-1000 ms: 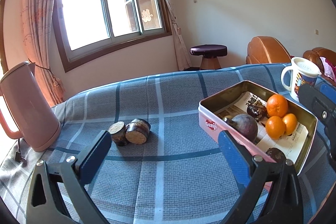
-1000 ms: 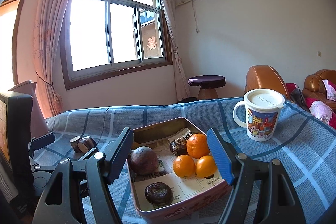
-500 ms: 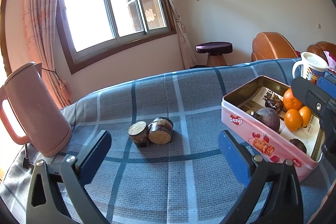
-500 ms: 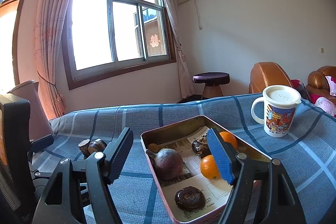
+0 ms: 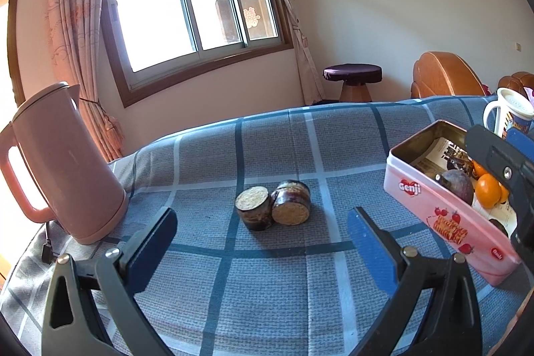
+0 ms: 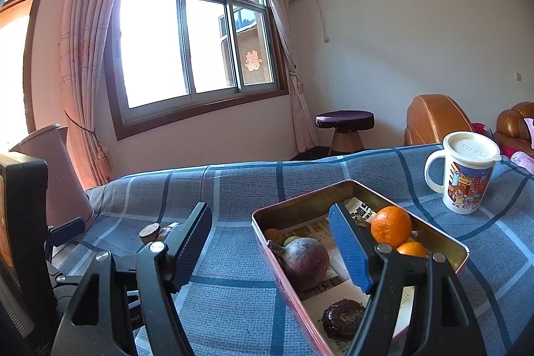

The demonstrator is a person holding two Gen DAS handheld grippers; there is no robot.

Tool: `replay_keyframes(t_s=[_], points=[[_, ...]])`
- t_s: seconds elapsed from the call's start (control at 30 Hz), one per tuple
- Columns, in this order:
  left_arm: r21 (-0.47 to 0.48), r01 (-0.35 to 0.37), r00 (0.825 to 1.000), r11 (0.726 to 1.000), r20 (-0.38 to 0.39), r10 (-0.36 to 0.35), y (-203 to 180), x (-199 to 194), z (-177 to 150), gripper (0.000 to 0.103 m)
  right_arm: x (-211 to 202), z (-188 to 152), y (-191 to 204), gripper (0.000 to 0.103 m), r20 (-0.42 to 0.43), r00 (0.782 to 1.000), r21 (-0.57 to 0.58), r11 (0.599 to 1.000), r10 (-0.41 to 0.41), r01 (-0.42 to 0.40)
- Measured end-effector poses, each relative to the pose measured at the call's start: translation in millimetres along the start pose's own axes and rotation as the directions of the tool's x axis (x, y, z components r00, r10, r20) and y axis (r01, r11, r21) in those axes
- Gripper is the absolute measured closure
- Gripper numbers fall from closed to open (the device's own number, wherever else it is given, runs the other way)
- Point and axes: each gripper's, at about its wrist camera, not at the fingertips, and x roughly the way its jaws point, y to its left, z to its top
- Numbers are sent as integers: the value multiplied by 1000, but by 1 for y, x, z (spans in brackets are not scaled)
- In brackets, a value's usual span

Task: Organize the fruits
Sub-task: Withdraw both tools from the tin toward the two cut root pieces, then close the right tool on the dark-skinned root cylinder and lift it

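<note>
While tilted downward, left gripper gapes empty | right gripper spread, seemingly empty, over tin

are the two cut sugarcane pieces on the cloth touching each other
Touching. The left wrist view shows the two sugarcane pieces pressed side by side on the plaid cloth, no gap between them.

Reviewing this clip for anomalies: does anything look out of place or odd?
Two dark cut pieces lie on the cloth, apart from the tin holding the other fruit. Nothing looks spilled or damaged.
</note>
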Motion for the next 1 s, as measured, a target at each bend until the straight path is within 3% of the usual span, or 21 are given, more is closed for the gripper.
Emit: replay_keyframes(t_s=[0.3,0.5,0.67,0.83,1.0], points=[[-47,-78,996,996,-52,76,43,22,7,0,10,-2,16,29,-60,997,-47,997,54,-57],[-99,-184,976,978,-135,170,78,50,11,0,33,-4,35,29,-151,982,-65,990,114,-125],[-81,-227,968,970,-129,216,90,63,7,0,60,-8,60,29,-248,953,-88,975,176,-203],[-95,-178,971,979,-176,160,99,73,3,0,95,-11,88,32,-340,922,-154,956,186,-250],[-84,-182,970,980,-180,164,103,72,4,0,132,-20,104,46,-479,860,-184,938,177,-295]])
